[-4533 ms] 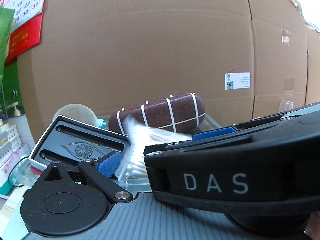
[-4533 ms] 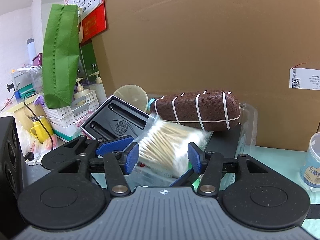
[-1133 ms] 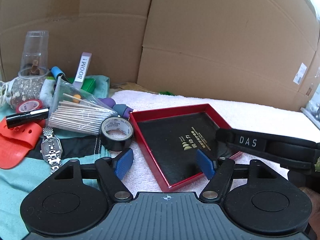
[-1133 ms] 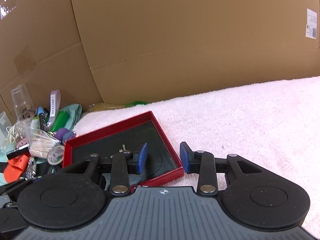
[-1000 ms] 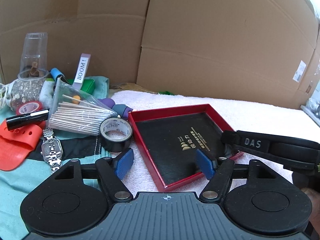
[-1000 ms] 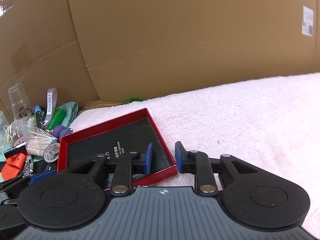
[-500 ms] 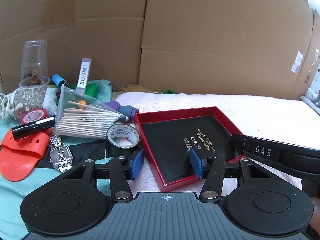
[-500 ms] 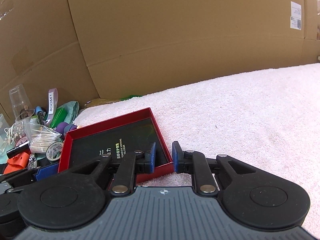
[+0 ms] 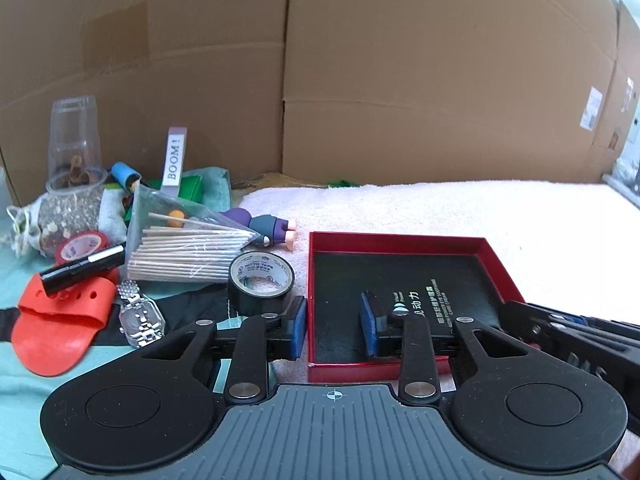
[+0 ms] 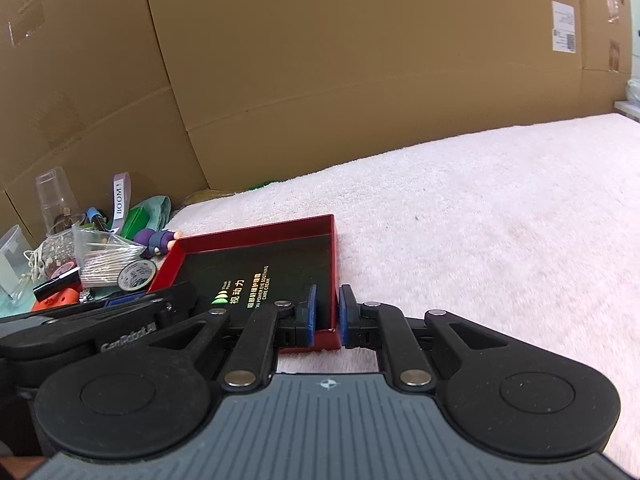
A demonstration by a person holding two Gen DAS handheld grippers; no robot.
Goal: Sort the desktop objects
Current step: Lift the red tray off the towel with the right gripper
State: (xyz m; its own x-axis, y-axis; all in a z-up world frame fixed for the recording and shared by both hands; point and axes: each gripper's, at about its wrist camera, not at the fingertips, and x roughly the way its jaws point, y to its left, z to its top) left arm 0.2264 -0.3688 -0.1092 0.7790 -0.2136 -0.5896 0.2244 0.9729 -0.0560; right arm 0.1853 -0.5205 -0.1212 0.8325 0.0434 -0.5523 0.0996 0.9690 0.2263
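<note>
Since half a second ago the shallow red cardboard tray with a black floor [image 9: 400, 239] has turned square to the left camera, and the left gripper [image 9: 332, 328] has just been closing its jaws astride the tray's left wall. It is not clamped: the outer pad [image 9: 298, 328] lies at the wall, while a strip of black floor shows between the wall and the inner pad [image 9: 368, 328].

I find the right gripper [image 10: 327, 316] clenched on the tray's right wall, near the front corner.

Both grippers hide the tray's near edge. In the left view the right gripper is cut off by the frame, its lettering blurred.

The tray rests on a pale pink towel [image 10: 480, 220]. A black tape roll [image 9: 261, 280] sits just beside the left jaw, near a clear bag of wooden sticks [image 9: 188, 256], a silver wristwatch [image 9: 140, 320] and a purple toy figure [image 9: 264, 228].
</note>
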